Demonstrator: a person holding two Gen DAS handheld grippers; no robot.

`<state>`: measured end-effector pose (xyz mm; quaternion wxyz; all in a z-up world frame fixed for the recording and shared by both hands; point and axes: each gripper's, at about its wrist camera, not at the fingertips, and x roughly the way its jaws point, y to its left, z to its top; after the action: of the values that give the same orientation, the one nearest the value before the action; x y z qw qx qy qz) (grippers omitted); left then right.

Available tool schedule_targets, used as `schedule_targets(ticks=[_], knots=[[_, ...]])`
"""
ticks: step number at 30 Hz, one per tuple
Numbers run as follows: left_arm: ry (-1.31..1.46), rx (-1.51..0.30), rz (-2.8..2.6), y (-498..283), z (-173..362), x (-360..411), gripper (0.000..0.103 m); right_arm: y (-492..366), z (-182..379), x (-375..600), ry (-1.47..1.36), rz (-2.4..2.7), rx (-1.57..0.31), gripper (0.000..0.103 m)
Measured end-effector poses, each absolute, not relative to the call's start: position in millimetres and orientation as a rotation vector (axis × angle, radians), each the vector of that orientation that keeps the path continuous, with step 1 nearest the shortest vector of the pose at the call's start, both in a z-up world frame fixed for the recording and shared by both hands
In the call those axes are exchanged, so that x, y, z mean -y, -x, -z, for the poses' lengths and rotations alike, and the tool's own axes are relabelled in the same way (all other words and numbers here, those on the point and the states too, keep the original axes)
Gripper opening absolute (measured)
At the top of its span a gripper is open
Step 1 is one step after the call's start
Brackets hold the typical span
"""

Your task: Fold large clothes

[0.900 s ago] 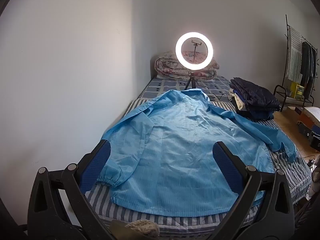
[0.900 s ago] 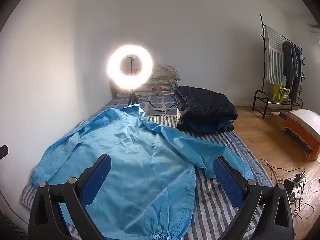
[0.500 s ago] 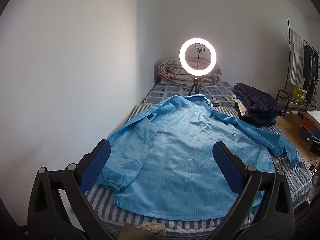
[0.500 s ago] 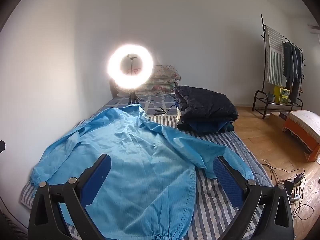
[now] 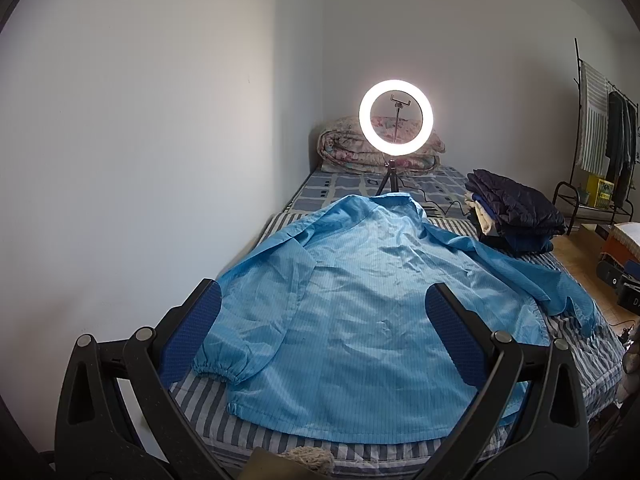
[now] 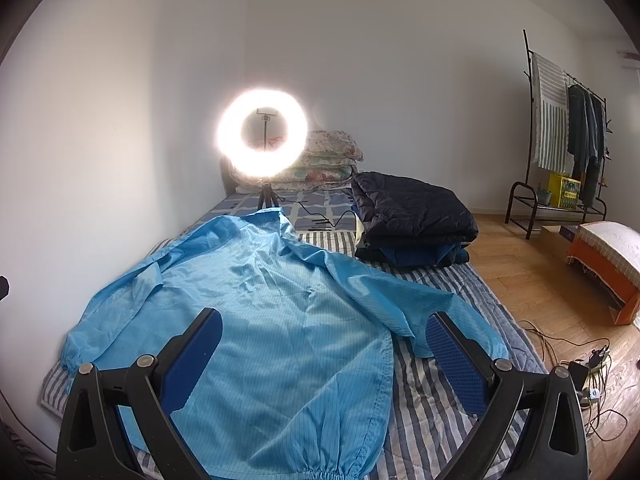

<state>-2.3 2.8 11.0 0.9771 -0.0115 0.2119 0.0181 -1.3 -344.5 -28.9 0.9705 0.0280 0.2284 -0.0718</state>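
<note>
the left gripper hangs over the near end of the bed with its jaws spread wide and nothing between them, and the right gripper is the same: wide apart, empty, tipped a little downward. neither touches cloth. the task's thing, a light blue jacket, lies spread face down on the striped bedcover, collar toward the ring light, hem toward the grippers. its left sleeve lies alongside the body, cuff near the hem; its right sleeve trails out toward the bed's open edge.

the fabric looks thin and slippery, so a shallow pinch could slide off mid-fold, or catch the bedcover along with it and drag the stripes up into a ridge. a pinch through both layers at the hem would probably fold the body unevenly. the right sleeve sits close to the edge, and a careless sweep could tip it over the side. a pile of folded dark clothes lies just beyond that sleeve, and the ring light's tripod and cable stand right at the collar; a fold carried too far up the bed could snag either.
</note>
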Motion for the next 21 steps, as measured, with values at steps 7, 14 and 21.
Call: schedule_targets(ticks=[7,14,21], knots=[[0.022,-0.422,-0.039,2.4,-11.3,-2.0,0.103,0.9,29.1,345.4,-0.059,0.142,-0.462,0.103],[0.019,-0.421,-0.041,1.6,-14.2,-1.6,0.103,0.9,29.0,344.7,-0.061,0.140,-0.463,0.103],[0.019,-0.420,-0.044,2.7,-13.4,-1.6,0.103,-0.5,29.2,343.6,-0.060,0.134,-0.467,0.103]])
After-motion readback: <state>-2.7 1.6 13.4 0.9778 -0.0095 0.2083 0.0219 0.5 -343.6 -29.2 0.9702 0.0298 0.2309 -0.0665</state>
